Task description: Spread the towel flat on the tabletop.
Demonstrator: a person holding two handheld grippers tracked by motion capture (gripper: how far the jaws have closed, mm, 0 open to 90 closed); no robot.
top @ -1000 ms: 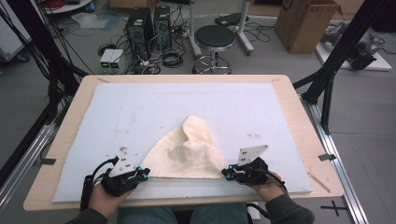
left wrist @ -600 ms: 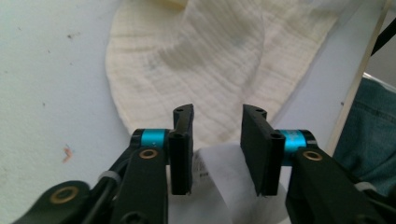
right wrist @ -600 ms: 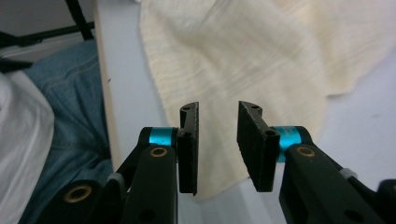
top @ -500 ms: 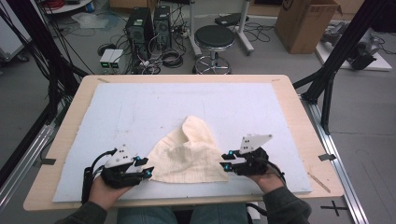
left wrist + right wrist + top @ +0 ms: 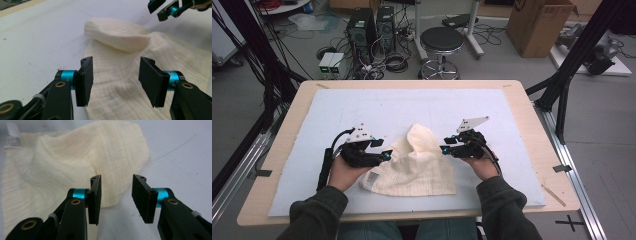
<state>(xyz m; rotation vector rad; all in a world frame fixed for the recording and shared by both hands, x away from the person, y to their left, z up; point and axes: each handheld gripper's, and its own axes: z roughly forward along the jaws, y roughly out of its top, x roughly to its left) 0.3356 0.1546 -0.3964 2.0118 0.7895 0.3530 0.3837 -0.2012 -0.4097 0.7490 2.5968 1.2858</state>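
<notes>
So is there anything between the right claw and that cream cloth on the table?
Nothing visible. The right claw has just been opening, its jaws empty, and faces the crumpled cream woven cloth with bare white mat in between.

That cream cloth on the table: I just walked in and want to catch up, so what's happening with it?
A person holds a gripper in each hand over the cream cloth, which lies rumpled on the pale blue mat. The left gripper and right gripper have just been opening their jaws; nothing is pinched between either pair, so the cloth lies free.
</notes>
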